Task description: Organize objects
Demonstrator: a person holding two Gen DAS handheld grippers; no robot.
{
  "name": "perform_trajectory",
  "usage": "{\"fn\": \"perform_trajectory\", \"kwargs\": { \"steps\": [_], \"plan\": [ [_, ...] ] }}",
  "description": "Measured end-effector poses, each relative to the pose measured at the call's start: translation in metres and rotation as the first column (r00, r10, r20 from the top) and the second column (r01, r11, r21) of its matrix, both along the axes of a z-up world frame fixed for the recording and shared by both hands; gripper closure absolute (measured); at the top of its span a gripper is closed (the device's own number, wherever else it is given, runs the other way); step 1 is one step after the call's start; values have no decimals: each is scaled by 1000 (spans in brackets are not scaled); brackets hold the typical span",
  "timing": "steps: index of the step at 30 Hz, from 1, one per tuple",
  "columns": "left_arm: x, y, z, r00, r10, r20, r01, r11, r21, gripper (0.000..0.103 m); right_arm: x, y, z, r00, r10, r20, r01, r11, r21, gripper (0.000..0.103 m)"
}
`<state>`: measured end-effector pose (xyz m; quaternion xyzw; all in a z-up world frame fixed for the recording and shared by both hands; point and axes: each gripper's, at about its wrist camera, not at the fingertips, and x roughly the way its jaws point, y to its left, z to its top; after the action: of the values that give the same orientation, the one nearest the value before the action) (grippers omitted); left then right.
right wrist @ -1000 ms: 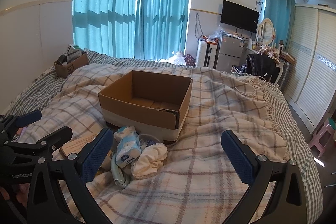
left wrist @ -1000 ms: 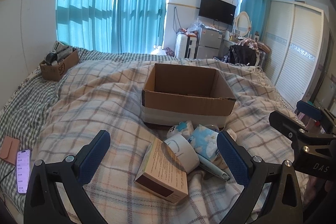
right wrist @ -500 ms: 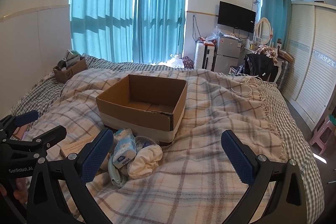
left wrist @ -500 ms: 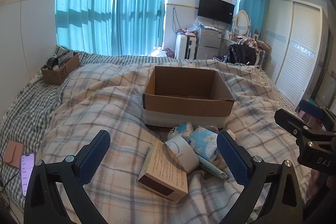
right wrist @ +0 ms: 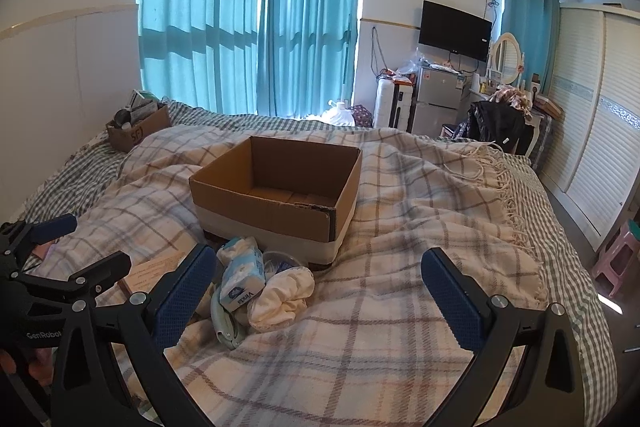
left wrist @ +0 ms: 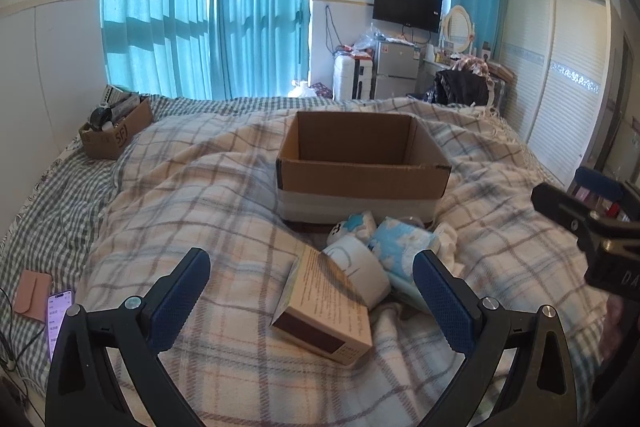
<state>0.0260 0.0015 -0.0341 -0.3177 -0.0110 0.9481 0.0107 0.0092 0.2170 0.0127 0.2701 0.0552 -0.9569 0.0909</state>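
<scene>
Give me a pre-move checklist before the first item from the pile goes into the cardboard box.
1. Left tool open, holding nothing: ok.
2. Right tool open, holding nothing: ok.
3. Open brown cardboard box upright, with room inside: ok.
4. Flat tan printed carton lies on top of the plaid blanket, reachable: ok.
5. White mug leans against the carton, so lifting it could shift the mug: not ok.
6. Weight of the blue-and-white tissue pack: cannot tell.
</scene>
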Motion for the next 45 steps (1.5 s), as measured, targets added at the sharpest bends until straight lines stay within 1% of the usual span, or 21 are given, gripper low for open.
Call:
{"fn": "perform_trajectory", "kwargs": {
  "steps": [4,8,9,12,14,16,18,20,23,27,29,31,32,33,34,35,37,39,41,43,45],
  "plan": [
    [0,-2,-20,997,-18,70,20,1000,-17,0,-5,0,-8,1000,5,30,-5,1000,1,0],
    [-2,5,-40,988,-56,143,61,998,-30,0,-12,1,-18,998,10,69,-9,1000,-8,0],
    [-3,9,-45,984,-67,162,75,996,-41,0,-13,1,-20,997,10,77,-9,1000,-11,0],
    [-10,23,-64,963,-123,240,143,987,-69,0,-17,3,-25,995,11,99,-9,1000,-21,0],
    [-18,32,-74,950,-122,288,161,980,-116,0,-18,2,-28,994,12,109,-10,1000,-18,0],
    [-24,37,-77,948,-96,302,149,976,-158,0,-18,1,-30,994,13,112,-11,1000,-13,0],
    [-31,38,-76,943,-100,316,156,975,-159,0,-18,1,-31,993,13,116,-12,1000,-8,0],
    [-35,36,-75,940,-101,327,155,977,-145,0,-19,0,-33,992,11,126,-11,1000,-1,0],
    [-34,30,-68,939,-105,327,150,982,-118,2,-21,-1,-36,990,9,142,-11,1000,9,0],
    [-32,22,-60,950,-108,293,145,984,-107,2,-25,-3,-40,987,6,158,-11,999,31,0],
    [-33,18,-59,953,-128,274,155,985,-81,2,-26,-6,-43,987,4,163,-12,999,48,0],
    [-41,15,-66,947,-128,295,153,986,-65,4,-28,-10,-45,986,1,167,-12,998,66,0],
    [-46,15,-73,941,-132,311,156,986,-53,9,-29,-12,-46,985,1,170,-14,997,78,0],
    [-50,15,-79,935,-134,329,158,987,-45,17,-29,-15,-46,985,1,171,-17,996,90,0],
    [-55,16,-86,927,-129,352,155,987,-48,19,-29,-17,-46,985,1,171,-19,994,103,0],
    [-57,17,-89,926,-121,357,152,987,-60,24,-28,-20,-47,986,2,167,-21,993,114,0],
    [-57,18,-89,928,-120,351,153,986,-67,24,-27,-22,-47,987,-1,164,-21,991,132,0],
    [-53,14,-85,934,-121,336,145,988,-47,24,-26,-26,-47,986,1,167,-27,988,151,0],
    [-47,6,-75,948,-107,300,118,993,-19,24,-25,-33,-48,985,4,171,-37,981,189,0],
    [-36,-6,-60,967,-71,243,73,997,1,24,-24,-41,-49,984,25,177,-64,974,217,0],
    [-27,-19,-45,982,-35,186,32,999,16,24,-25,-52,-52,977,69,202,-117,965,233,0]
  ]
}}
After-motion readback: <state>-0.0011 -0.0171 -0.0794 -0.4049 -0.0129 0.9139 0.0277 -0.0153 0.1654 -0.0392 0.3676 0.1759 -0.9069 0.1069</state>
